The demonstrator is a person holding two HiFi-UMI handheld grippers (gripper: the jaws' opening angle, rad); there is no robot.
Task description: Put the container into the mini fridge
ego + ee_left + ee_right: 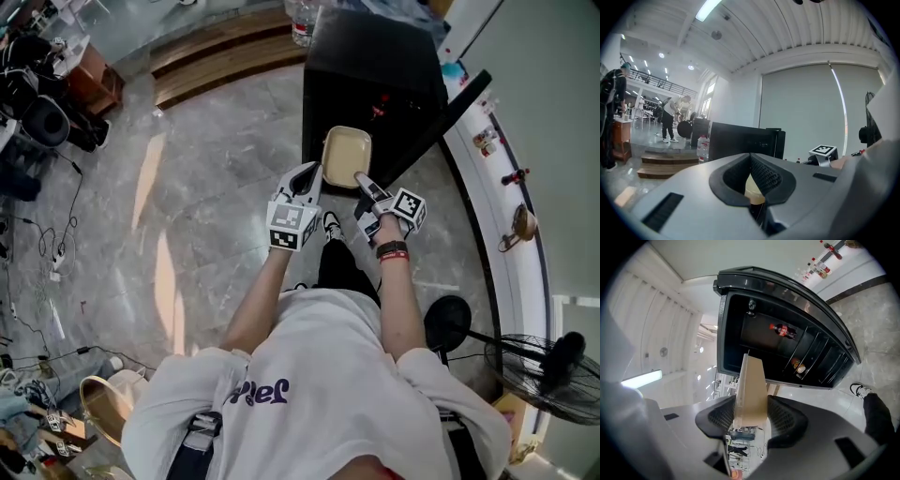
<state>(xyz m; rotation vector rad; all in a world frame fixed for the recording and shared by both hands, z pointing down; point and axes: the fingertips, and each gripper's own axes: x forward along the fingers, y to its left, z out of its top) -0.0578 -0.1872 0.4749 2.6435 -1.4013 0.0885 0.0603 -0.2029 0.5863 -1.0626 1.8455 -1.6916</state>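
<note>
A shallow beige container is held in the air in front of the black mini fridge, whose door stands open to the right. My left gripper is shut on the container's left edge; in the left gripper view a cream sliver of the container shows between the pads of that gripper. My right gripper is shut on the near right corner. In the right gripper view the container stands edge-on between the pads of the right gripper, pointing into the dark fridge interior.
A cola bottle and small cans sit inside the fridge. Wooden steps and a water bottle lie behind it. A floor fan stands at the right, cables and gear at the left. People stand far off.
</note>
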